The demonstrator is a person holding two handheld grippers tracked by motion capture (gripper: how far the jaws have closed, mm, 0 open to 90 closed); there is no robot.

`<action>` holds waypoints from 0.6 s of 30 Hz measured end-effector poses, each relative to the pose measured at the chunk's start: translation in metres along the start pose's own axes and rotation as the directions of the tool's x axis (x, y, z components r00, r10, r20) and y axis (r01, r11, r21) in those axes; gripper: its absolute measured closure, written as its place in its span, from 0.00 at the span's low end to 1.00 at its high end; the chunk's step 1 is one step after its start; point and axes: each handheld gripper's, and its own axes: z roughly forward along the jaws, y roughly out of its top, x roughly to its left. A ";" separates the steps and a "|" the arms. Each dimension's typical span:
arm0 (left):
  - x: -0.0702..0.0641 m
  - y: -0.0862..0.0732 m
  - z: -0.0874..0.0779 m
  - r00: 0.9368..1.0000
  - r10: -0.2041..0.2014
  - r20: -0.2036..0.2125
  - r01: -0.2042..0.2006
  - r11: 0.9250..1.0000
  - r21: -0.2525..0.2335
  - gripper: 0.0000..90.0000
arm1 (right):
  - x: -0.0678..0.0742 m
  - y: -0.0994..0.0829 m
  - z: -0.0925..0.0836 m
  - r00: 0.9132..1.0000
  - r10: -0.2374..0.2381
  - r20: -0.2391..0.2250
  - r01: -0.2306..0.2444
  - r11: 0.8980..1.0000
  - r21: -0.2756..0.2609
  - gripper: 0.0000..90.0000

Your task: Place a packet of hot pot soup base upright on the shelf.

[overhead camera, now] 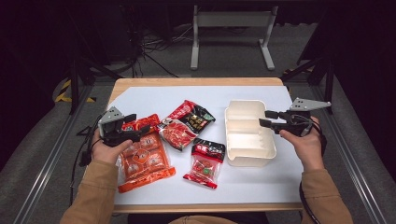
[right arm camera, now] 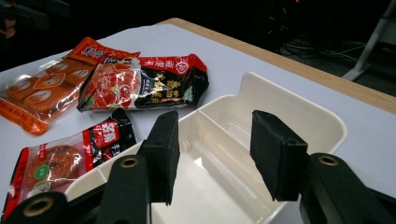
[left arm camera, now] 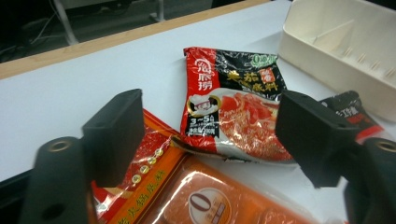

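Both claws gape, empty: left claw [overhead camera: 140, 127] over glossy crinkled packets [overhead camera: 141, 158]; right claw [overhead camera: 265, 118] over cream plastic bin [overhead camera: 247, 154].

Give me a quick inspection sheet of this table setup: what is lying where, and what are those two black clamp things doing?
Surface: white sheet on a wooden table.
Job's things: large orange packet, red-and-black packet, small packet, empty cream divided bin.
Clutter: nothing seen.
Grippers: left gripper open above the orange packet; right gripper open over the bin.
Cables: black cable trailing from the left gripper.
Surroundings: grey floor, metal stand.
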 end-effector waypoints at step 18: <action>0.010 0.026 0.034 0.996 -0.054 0.074 0.055 0.998 -0.019 0.37 | 0.003 -0.004 0.001 1.000 0.003 0.010 -0.003 0.999 0.040 0.58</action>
